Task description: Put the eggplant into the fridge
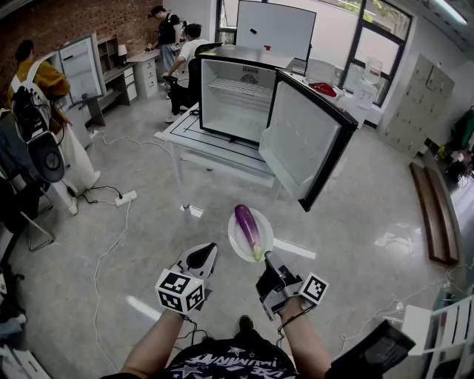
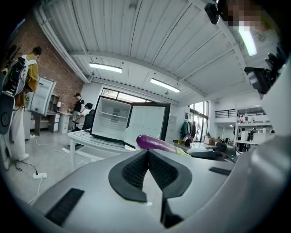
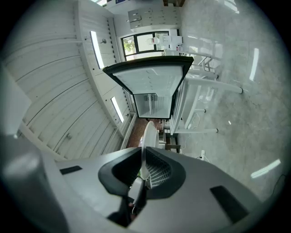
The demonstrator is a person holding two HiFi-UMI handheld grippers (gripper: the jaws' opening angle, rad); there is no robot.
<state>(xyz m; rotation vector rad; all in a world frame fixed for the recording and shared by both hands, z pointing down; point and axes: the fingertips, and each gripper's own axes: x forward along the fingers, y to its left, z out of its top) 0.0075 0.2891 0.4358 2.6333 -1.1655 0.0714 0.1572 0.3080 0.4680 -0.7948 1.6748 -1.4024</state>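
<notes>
1. Grey right tool (image 1: 268, 260) is clamped on the near rim of a round white plate (image 1: 235, 238). In the right gripper view the plate runs edge-on between the closed jaws.
2. Long purple eggplant with a green stem end (image 1: 248, 228) lies on that plate, stem end toward the right tool. It is carried above the glossy grey floor (image 1: 355, 222) and is not in the fridge.
3. Grey left tool (image 1: 207, 254) has its jaws pressed together with nothing between them. It sits just left of the plate, and no contact shows in the head view. In the left gripper view the eggplant shows just past the jaw tips.
4. Black-and-white marker cube (image 1: 181, 290) sits on the left tool, near the person's forearm.
5. Black compact fridge with a white interior (image 1: 237, 96) stands ahead on a white counter (image 1: 178, 135). Its door (image 1: 304, 144) is swung wide open, and a wire shelf is visible inside.
6. White power strip (image 1: 126, 198) and cables lie on the floor left of the counter.
7. Standing person in a yellow top (image 1: 33, 89) is at far left by the red brick wall (image 1: 74, 22).
</notes>
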